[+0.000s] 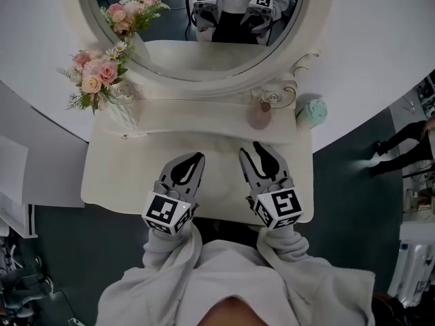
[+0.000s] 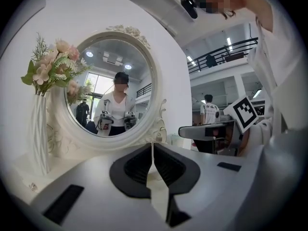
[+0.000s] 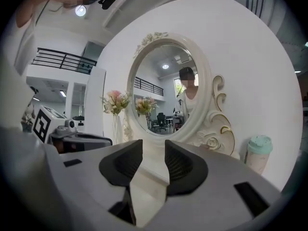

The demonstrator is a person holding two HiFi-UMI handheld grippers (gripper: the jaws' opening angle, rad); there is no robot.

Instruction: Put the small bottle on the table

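A small pinkish bottle [image 1: 260,114] stands on the white vanity table [image 1: 204,145], at the mirror's base near its rose ornament. A teal-capped jar [image 1: 311,112] stands at the table's right edge, and the right gripper view shows the jar [image 3: 258,153] too. My left gripper [image 1: 197,157] hovers over the table's front left; its jaws [image 2: 152,146] meet at the tips with nothing between them. My right gripper [image 1: 249,148] hangs over the front right, short of the pinkish bottle and pointing toward it. It [image 3: 153,143] stands open and empty. Its own jaw hides the bottle in the right gripper view.
A round white-framed mirror [image 1: 197,32] rises along the table's back and reflects the person and both grippers. A white vase of pink flowers [image 1: 98,73] stands at the back left, the vase [image 2: 41,134] close ahead of the left gripper. Dark floor surrounds the table.
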